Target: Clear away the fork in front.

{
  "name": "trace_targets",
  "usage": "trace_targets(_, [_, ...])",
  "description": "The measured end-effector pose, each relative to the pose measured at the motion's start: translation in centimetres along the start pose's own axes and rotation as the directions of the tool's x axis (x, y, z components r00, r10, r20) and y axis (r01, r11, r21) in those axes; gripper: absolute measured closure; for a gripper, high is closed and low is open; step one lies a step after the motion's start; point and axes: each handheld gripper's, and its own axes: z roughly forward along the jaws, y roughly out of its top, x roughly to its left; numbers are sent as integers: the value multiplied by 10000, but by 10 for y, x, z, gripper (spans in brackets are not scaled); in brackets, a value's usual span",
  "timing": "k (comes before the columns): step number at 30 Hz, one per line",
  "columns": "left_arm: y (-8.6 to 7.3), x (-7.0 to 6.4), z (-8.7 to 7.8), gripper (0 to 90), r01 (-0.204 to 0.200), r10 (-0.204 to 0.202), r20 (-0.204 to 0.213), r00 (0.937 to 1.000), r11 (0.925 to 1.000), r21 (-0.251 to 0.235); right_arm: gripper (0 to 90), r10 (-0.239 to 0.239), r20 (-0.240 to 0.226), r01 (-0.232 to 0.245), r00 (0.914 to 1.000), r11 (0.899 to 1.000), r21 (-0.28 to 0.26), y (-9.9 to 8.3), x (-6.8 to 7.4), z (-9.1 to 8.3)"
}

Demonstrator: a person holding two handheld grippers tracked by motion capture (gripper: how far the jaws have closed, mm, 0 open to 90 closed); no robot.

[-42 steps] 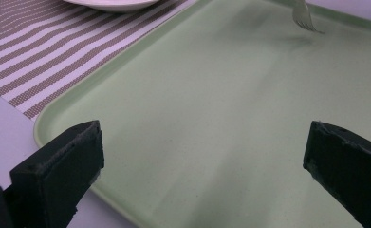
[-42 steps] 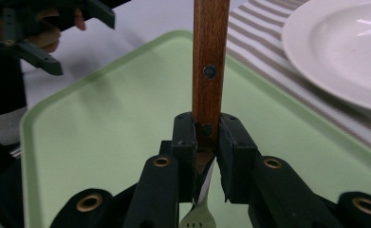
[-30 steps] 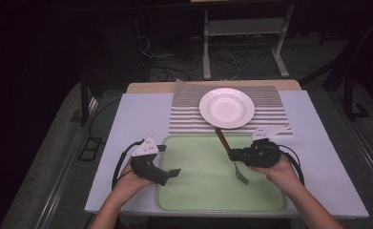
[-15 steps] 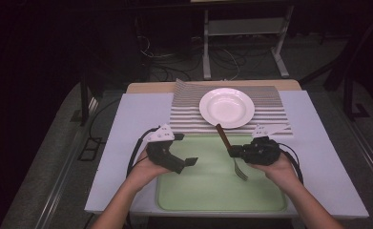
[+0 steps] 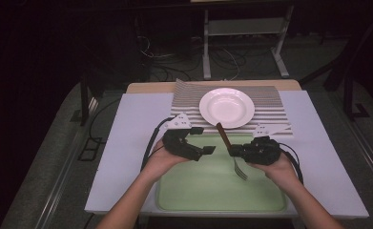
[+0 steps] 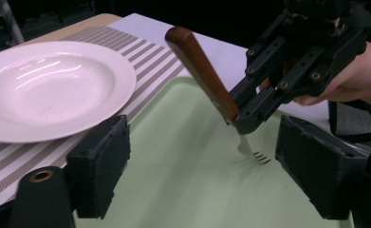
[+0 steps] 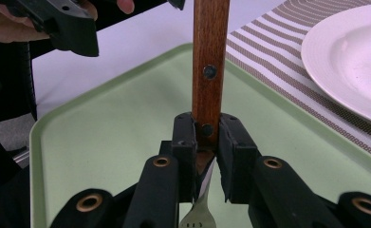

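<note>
On the worktop (image 5: 127,143) lay a green tray (image 5: 212,191), with a white plate (image 5: 227,107) beyond it. The right hand-held gripper (image 5: 233,151) was clamped on a fork (image 6: 207,80) above the tray; the left hand-held gripper (image 5: 208,140) stood apart nearby. The fork looked stiff and light; its wooden handle seemed the best grip.

The fork (image 5: 232,152), with a brown riveted wooden handle and a silver metal head, is standing tilted in the clamped jaws of the right gripper (image 5: 233,150), which are pinching the handle's lower end, its handle rising beyond them and its tines pointing down below them.
</note>
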Motion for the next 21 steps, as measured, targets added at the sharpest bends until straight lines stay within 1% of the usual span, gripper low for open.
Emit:
trace_targets(1, [1,0,2,233,-8,8,67,10000,10000,7,773,9,-1,-9,10000,10000,-13,0,0,0])
trace_targets(4, [5,-1,9,256,-42,42,57,10000,10000,-18,773,-30,9,30,10000,10000,-67,0,1,0])
trace_targets(6, [8,-2,12,284,120,-118,181,9998,9999,-113,774,-32,25,32,10000,10000,-92,0,1,-1])
trace_targets(12, [15,-3,24,390,321,-315,310,9990,9993,-186,774,-20,85,24,10000,9991,-428,3,2,-4])
trace_targets(15, [16,-4,29,413,374,-367,343,9987,9991,-189,773,-52,76,55,10000,9986,-522,4,3,-5])
trace_targets(18, [15,-6,31,457,425,-416,359,9985,9988,-245,773,-145,87,150,9999,9985,-528,4,5,-4])
trace_targets(21, [13,-6,32,499,621,-614,301,9977,9978,-247,773,-216,68,220,9997,9983,-546,5,7,-3])
